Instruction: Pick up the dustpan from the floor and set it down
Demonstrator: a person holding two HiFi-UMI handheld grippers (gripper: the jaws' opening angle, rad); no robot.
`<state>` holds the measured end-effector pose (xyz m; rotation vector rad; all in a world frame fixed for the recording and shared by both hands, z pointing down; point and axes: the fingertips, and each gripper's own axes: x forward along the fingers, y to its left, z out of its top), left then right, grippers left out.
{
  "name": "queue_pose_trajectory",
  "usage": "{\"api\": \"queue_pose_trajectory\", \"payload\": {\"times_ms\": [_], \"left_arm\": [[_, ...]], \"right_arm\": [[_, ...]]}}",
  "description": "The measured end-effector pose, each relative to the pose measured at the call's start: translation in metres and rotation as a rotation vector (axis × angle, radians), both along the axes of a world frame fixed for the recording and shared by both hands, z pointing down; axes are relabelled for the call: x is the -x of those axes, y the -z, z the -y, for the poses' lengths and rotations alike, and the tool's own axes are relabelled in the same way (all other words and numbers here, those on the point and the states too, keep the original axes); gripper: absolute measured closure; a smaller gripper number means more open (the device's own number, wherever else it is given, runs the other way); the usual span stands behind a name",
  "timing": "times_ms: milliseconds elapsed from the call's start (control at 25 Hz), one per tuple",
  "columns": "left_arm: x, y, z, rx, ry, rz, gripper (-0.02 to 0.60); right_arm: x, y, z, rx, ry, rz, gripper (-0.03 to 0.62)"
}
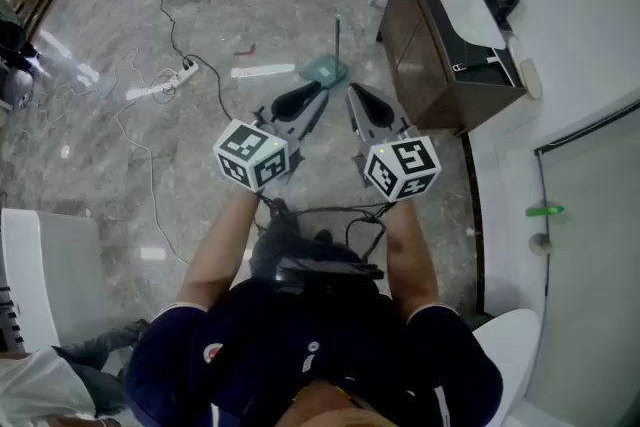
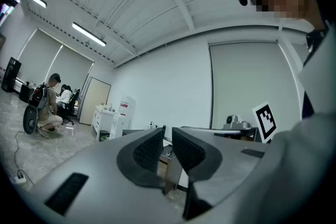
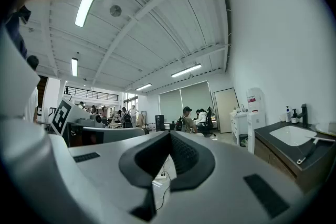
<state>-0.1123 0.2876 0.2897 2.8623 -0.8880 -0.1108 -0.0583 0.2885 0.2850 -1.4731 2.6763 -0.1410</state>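
Note:
A teal dustpan (image 1: 324, 69) lies on the grey marble floor with its thin handle (image 1: 338, 33) standing upright, seen only in the head view. Both grippers are held level in front of the person, well above the floor and short of the dustpan. My left gripper (image 1: 303, 97) points toward the pan from the lower left; its jaws (image 2: 168, 132) stand a narrow gap apart with nothing between them. My right gripper (image 1: 360, 99) is just right of it, and its jaws (image 3: 168, 135) meet at the tips, holding nothing. Neither gripper view shows the dustpan.
A dark vanity cabinet with a white sink (image 1: 445, 35) stands close on the right. A power strip (image 1: 178, 75) and trailing cables (image 1: 140, 150) lie on the floor to the left, with a white strip (image 1: 262, 70) near the dustpan. People sit far back (image 3: 185, 119).

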Motion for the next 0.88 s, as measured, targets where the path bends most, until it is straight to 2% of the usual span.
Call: {"api": "queue_pose_trajectory", "payload": {"times_ms": [880], "left_arm": [[-0.029, -0.014, 0.021, 0.023, 0.014, -0.001, 0.518]], "right_arm": [[-0.027, -0.006, 0.021, -0.015, 0.014, 0.018, 0.588]]}}
